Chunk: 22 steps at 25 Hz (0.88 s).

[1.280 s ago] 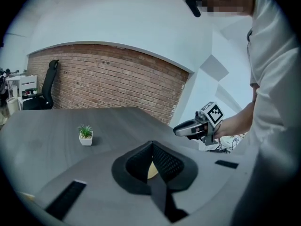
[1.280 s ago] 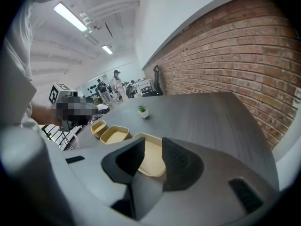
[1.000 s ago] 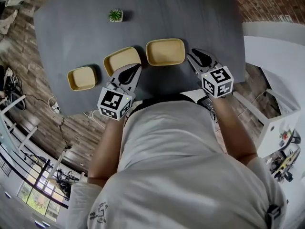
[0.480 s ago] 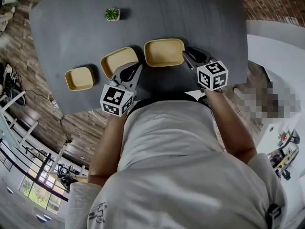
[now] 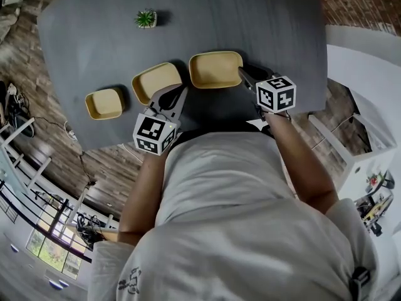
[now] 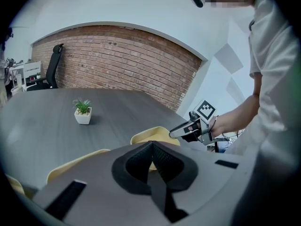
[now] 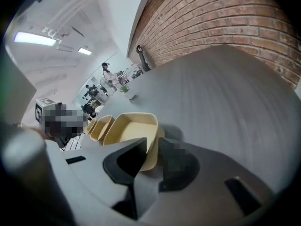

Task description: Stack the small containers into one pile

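Three yellow containers stand in a row on the dark table (image 5: pixel 263 17): the large container (image 5: pixel 216 69), a middle one (image 5: pixel 156 80) and a small one (image 5: pixel 104 103). My right gripper (image 5: pixel 243 74) is at the large container's right end. In the right gripper view its jaws have just been closing, and the right gripper (image 7: pixel 153 147) straddles the rim of the large container (image 7: pixel 129 131), one jaw inside and one outside, pressing the wall. My left gripper (image 5: pixel 180 91) hovers by the middle container's near right corner. The left gripper (image 6: pixel 151 145) is shut and holds nothing.
A small potted plant (image 5: pixel 146 19) stands farther back on the table. The table's near edge runs just under both grippers. A white shelf unit (image 5: pixel 369 155) stands on the floor to the right. An office chair (image 6: pixel 54 65) is by the brick wall.
Both grippers have sunk toward the table. The right gripper slid left to the large container's right end, rolled, and narrowed its jaws onto the rim. The containers have not moved.
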Available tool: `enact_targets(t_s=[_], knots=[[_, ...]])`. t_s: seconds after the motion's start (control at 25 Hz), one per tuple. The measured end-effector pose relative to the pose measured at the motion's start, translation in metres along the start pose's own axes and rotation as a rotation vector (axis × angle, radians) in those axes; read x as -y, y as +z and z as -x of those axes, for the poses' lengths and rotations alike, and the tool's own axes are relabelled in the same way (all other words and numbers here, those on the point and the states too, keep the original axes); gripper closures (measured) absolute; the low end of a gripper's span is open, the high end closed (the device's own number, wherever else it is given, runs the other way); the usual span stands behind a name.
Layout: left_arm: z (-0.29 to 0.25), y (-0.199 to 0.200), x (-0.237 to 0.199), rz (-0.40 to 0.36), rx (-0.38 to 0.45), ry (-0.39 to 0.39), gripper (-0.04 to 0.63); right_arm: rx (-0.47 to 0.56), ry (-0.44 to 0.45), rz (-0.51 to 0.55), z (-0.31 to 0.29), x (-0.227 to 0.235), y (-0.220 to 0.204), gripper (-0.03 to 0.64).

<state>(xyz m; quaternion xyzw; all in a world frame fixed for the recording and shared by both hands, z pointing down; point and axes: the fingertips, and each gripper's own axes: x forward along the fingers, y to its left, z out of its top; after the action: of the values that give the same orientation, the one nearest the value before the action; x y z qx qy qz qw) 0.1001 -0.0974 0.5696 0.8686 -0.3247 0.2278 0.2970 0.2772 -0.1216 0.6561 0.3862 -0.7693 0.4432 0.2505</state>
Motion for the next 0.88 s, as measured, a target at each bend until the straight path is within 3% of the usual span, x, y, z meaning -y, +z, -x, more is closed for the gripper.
enact_targets(t_s=[0.32, 0.88], knots=[[0.007, 0.003, -0.002, 0.008, 0.017, 0.015, 0.584, 0.039, 0.024, -0.127, -0.003, -0.001, 0.005, 0.581], [0.042, -0.008, 0.001, -0.008, 0.058, 0.023, 0.584, 0.112, -0.017, -0.099, 0.020, -0.016, 0.012, 0.592]])
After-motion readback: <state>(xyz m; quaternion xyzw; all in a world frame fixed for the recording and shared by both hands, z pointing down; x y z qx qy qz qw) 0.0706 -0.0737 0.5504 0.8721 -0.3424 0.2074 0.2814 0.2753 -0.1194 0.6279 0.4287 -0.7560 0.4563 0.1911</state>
